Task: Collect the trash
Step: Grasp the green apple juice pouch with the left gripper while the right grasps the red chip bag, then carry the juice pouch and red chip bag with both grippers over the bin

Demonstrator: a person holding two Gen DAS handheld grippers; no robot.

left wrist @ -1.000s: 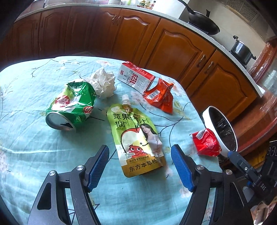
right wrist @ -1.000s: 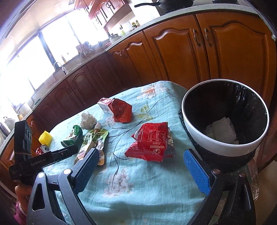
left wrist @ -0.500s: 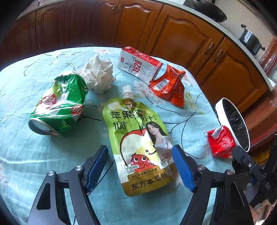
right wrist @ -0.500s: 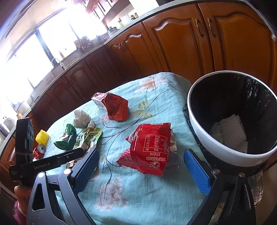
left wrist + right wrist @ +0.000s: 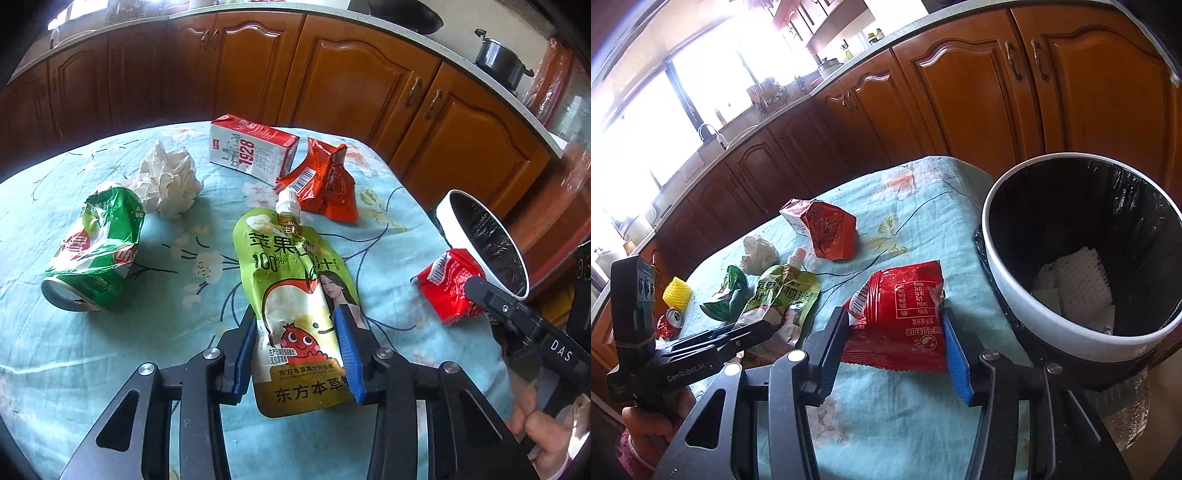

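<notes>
My left gripper [image 5: 297, 325] is shut on the lower part of a green apple juice pouch [image 5: 295, 280] lying on the table; the pouch also shows in the right wrist view [image 5: 783, 295]. My right gripper [image 5: 894, 325] is shut on a red snack packet [image 5: 901, 314], also seen in the left wrist view [image 5: 448, 284]. A white trash bin with a black liner [image 5: 1004, 280] stands right of that packet at the table's edge, with white foam inside; it also shows in the left wrist view [image 5: 458, 218].
On the blue floral tablecloth [image 5: 55, 350] lie a crushed green can [image 5: 96, 254], crumpled white paper [image 5: 166, 184], a red-and-white milk carton [image 5: 251, 147] and an orange-red wrapper [image 5: 325, 181]. A yellow foam net [image 5: 676, 292] and a red can [image 5: 668, 325] lie farther left. Wooden cabinets [image 5: 332, 74] stand behind.
Both grippers moved forward and down and closed: the left one on the juice pouch, the right one on the red packet.
</notes>
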